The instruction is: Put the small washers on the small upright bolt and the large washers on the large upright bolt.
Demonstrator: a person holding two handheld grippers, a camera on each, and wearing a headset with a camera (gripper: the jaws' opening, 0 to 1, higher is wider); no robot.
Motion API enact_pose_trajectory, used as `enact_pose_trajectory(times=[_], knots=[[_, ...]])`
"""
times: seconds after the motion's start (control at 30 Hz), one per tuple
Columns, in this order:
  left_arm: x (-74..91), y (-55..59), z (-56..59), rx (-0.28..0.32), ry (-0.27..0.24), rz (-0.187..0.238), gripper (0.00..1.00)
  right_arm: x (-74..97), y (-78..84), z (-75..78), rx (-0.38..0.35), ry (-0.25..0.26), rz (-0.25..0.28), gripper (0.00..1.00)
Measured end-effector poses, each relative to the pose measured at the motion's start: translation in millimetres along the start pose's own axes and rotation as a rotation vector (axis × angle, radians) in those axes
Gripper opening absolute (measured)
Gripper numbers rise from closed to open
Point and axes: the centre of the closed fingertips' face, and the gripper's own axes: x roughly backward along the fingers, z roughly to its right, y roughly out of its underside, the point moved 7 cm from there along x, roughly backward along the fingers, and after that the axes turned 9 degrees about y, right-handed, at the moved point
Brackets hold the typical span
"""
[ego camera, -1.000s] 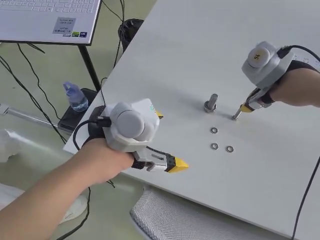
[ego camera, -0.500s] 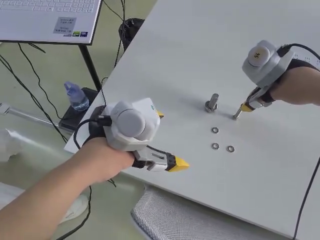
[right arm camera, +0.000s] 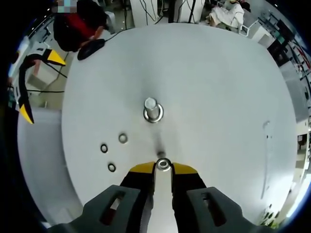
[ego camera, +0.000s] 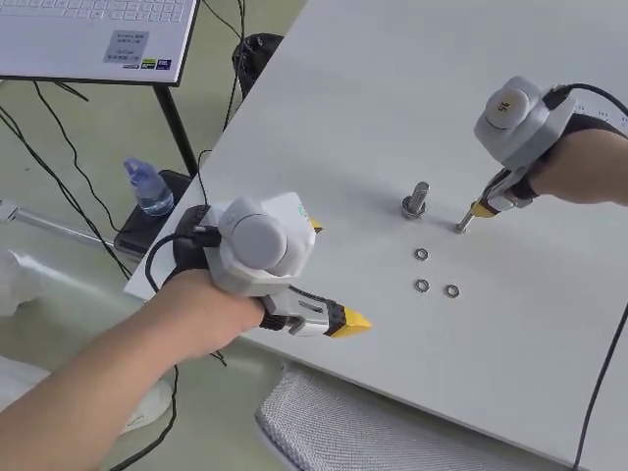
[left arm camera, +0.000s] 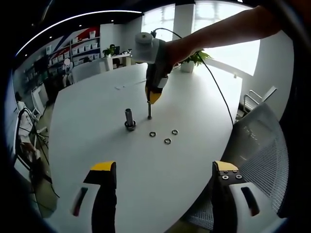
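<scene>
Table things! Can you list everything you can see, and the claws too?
table: one, white, under the bolts and washers
large bolt: one, silver, upright mid-table
small bolt: one, silver, upright beside the large one
washers: three, silver, flat near the bolts
laptop: one, white, upper left
bottle: one, bluish, down left of the table
chair: one, grey mesh, below the table edge
left claw: one, yellow-tipped, open, near table edge
right claw: one, yellow-tipped, at the small bolt's top
</scene>
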Motion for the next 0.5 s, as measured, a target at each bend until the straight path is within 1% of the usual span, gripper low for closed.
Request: enact_pose_trajectory(times=[0.1,0.33,0.5], knots=[[0.1,0.6,-0.2,-0.001,-0.001,-0.002,0.80,-2.7,0.3,3.4,0.006,0.004,-0.004,0.13],[0.8,2.8,-0.6,0.003,-0.003,-0.005,0.80,-5.8,1.3,3.7,0.009,-0.002,-0.011,0.13],[1.4,3.3,-0.8,0.006,-0.006,0.003,0.80,-8.5,-0.8,2.8,0.014,-0.005,-0.011,0.13]])
